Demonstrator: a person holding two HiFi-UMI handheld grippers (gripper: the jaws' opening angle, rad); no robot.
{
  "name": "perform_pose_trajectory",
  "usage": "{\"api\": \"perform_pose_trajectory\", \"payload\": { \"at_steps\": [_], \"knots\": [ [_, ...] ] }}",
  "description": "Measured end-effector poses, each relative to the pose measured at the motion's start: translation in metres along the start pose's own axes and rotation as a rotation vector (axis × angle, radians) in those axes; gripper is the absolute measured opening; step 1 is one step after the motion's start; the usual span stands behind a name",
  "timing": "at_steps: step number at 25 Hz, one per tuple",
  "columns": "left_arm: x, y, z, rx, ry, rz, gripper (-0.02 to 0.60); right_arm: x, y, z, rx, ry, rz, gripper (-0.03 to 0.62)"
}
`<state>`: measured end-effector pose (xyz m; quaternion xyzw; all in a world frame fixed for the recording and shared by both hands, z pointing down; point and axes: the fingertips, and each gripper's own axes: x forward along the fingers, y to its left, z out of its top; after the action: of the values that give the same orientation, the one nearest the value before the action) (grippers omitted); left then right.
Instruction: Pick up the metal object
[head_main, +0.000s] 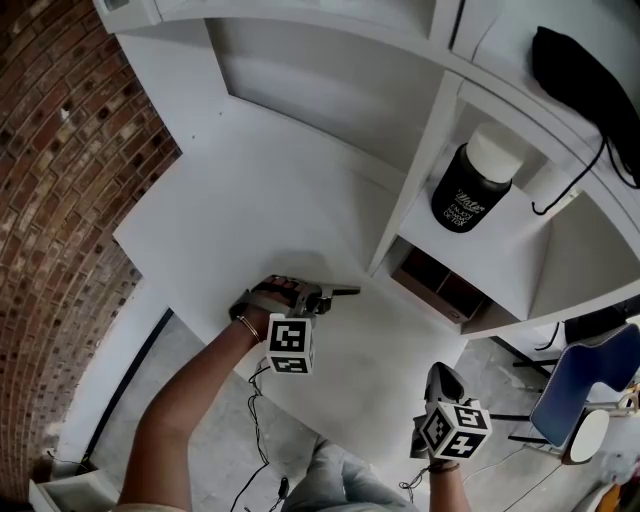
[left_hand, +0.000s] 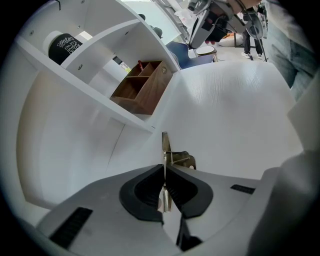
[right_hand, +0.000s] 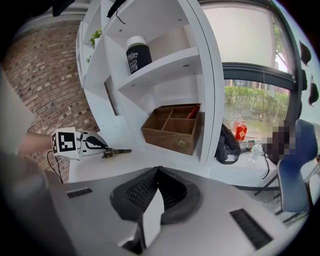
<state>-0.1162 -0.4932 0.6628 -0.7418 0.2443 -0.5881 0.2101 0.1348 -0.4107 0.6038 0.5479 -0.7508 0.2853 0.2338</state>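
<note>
My left tongs (left_hand: 164, 169) are pinched narrow on the metal object (left_hand: 165, 144). It lies on the tabletop (left_hand: 235, 110), its long axis running straight ahead out of their tips. My right tongs (right_hand: 157, 171), closed and empty, hang well apart from it.

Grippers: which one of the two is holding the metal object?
The left gripper, shut on the metal object; the right gripper has nothing between its jaws.

Office-like room; white shelving (head_main: 418, 160), brick wall (head_main: 60, 150) (blue chair (head_main: 590, 375) beside).
</note>
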Motion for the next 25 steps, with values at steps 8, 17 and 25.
{"api": "perform_pose_trajectory", "payload": {
  "at_steps": [8, 17, 25],
  "knots": [
    [0.0, 0.006, 0.0, -0.024, -0.005, 0.009, 0.017, -0.006, -0.001, 0.002, -0.006, -0.005, 0.0, 0.002],
    [-0.016, 0.011, 0.01, -0.052, -0.021, 0.031, 0.017, -0.019, 0.002, 0.009, -0.025, -0.022, 0.014, 0.002],
    [-0.049, 0.008, 0.017, -0.171, -0.03, 0.036, 0.017, -0.036, 0.001, 0.023, -0.061, -0.062, 0.037, 0.002]
  ]
}}
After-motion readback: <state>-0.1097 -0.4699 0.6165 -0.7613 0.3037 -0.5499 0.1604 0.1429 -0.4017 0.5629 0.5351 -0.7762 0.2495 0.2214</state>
